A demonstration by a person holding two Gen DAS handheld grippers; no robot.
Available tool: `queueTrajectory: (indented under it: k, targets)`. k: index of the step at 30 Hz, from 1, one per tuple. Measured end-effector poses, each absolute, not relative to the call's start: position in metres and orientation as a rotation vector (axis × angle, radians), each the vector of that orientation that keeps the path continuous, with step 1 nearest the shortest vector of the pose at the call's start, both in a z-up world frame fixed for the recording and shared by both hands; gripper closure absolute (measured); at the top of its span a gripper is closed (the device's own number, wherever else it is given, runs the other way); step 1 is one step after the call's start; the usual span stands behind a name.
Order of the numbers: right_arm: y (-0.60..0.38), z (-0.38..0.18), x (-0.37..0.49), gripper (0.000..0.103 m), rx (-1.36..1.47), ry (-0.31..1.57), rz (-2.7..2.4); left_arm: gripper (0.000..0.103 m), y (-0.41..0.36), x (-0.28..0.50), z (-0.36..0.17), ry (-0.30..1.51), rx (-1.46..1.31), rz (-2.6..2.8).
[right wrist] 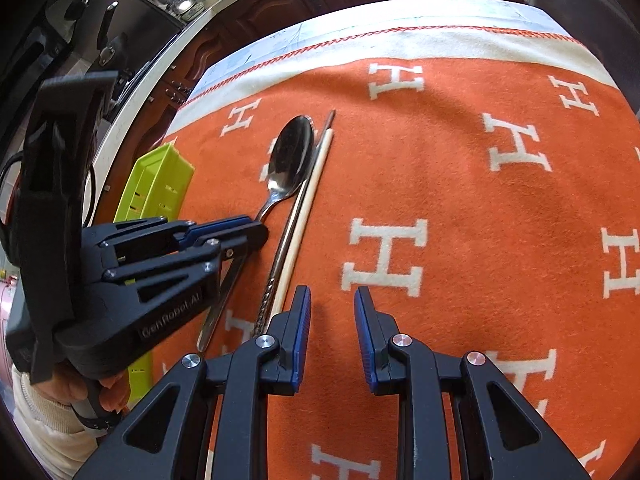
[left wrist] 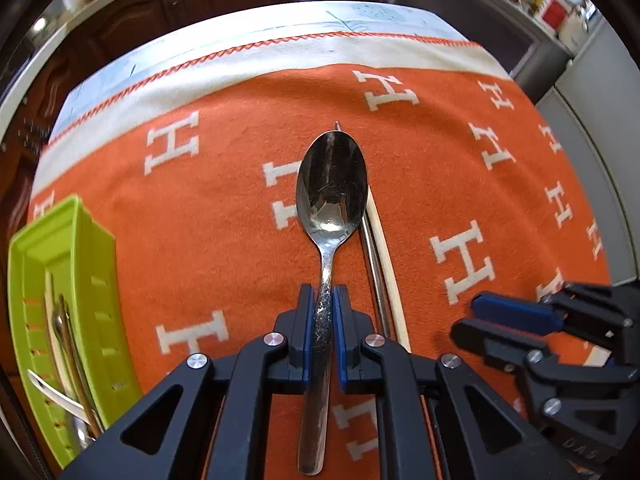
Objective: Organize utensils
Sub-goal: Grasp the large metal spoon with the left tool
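My left gripper (left wrist: 324, 296) is shut on the handle of a steel spoon (left wrist: 332, 184), bowl pointing away over the orange cloth. The spoon also shows in the right wrist view (right wrist: 290, 160), held by the left gripper (right wrist: 256, 232). A metal chopstick (left wrist: 374, 264) and a pale wooden chopstick (left wrist: 386, 256) lie side by side just right of the spoon; in the right wrist view they are the metal one (right wrist: 284, 240) and the wooden one (right wrist: 306, 216). My right gripper (right wrist: 332, 300) is open and empty, just right of the chopsticks' near ends. It shows in the left wrist view (left wrist: 468, 316).
A lime green utensil tray (left wrist: 76, 240) sits at the left edge of the table, holding several utensils (left wrist: 64, 332); it shows in the right wrist view (right wrist: 160, 184). An orange blanket with white H letters (right wrist: 480, 200) covers the table. Dark wooden cabinets stand beyond the far edge.
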State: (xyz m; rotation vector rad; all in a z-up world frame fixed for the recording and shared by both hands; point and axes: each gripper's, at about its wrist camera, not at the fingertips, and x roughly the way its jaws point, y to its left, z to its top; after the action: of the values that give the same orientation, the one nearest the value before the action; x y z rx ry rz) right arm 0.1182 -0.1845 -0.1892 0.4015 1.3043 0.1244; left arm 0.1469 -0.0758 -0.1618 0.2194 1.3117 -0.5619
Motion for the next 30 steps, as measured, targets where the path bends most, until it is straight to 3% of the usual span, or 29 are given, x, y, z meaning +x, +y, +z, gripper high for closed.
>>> queueTrajectory:
  k: [13, 20, 30]
  targets:
    - [-0.15, -0.202, 0.152, 0.08, 0.361, 1.312, 0.119, 0.097, -0.022, 0.129, -0.149, 1.313, 0.021, -0.531]
    - [-0.133, -0.201, 0.163, 0.102, 0.274, 1.297, 0.068, 0.097, -0.005, 0.118, -0.133, 1.281, -0.002, -0.518]
    - [-0.158, -0.199, 0.142, 0.103, 0.353, 1.31, 0.036, 0.097, -0.005, 0.106, -0.146, 1.32, 0.001, -0.513]
